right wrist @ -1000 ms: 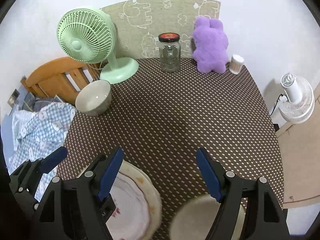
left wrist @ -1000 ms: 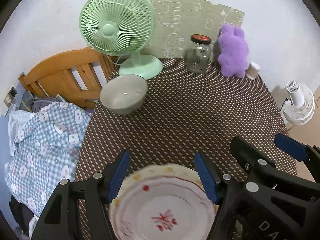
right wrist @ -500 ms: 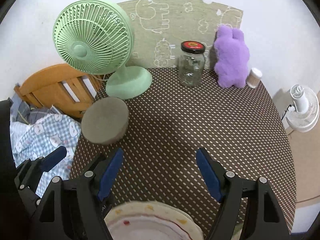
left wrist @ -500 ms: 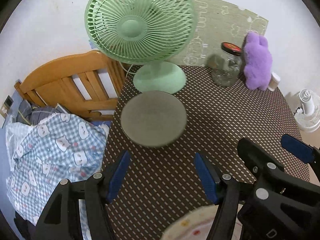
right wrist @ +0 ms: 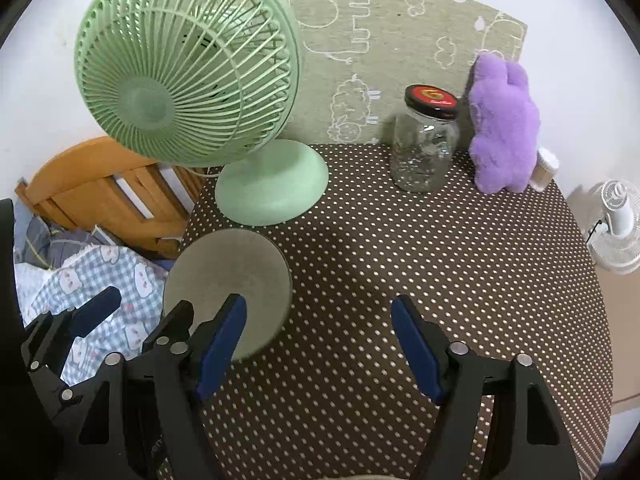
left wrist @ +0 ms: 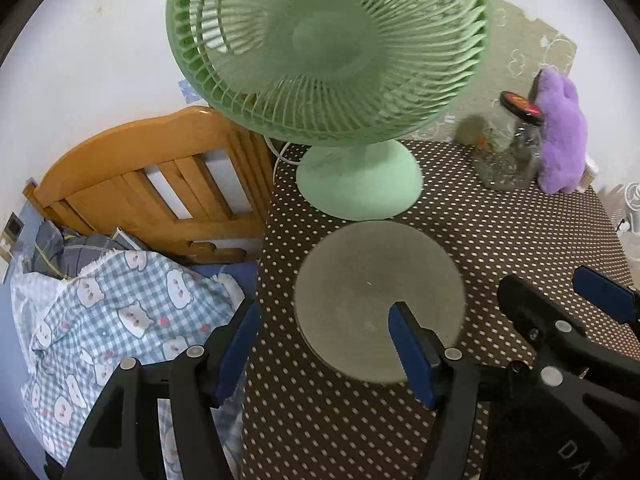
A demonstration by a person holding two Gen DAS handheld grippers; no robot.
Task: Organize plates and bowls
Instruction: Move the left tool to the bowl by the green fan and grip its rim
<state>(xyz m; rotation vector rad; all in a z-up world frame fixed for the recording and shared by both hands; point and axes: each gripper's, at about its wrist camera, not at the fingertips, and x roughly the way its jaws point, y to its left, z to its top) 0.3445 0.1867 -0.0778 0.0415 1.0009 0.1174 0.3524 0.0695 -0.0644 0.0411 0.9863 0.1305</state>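
Left fingers: the left gripper [left wrist: 324, 344] stood spread, its blue pads bare; nothing was pinched. One pad [left wrist: 408, 354] overlapped the near rim of the bowl in the left wrist view, but whether it touched I could not tell.
Right fingers: the right gripper [right wrist: 320, 344] was also parted and empty over bare cloth. Its jaws had just been closing a little, with nothing between them.
Bowl: the round grey-green ceramic bowl [left wrist: 380, 300] sat mouth up on the brown white-dotted tablecloth [right wrist: 440, 280], near the table's left edge. From the right gripper it lay at about ten o'clock; from the left gripper, at about one o'clock, close in.
Around the bowl: the pale green plastic desk fan [left wrist: 332, 48] stood just beyond it at twelve o'clock, its round base close to the far rim. Further off at two o'clock were the clear glass jar with a black lid [right wrist: 426, 148] and the purple plush toy [right wrist: 502, 124].
Off the table: at nine o'clock, an orange wooden headboard [left wrist: 152, 168] and a blue checked blanket [left wrist: 120, 312].
Handling: the bowl looked stiff, glazed, smooth and breakable, likely with some weight. I judged the rim wall the place to take it, one pad inside and one outside, on the near side away from the fan base.
Risk: a shallow pinch on the glaze could slip, and the table edge was close.
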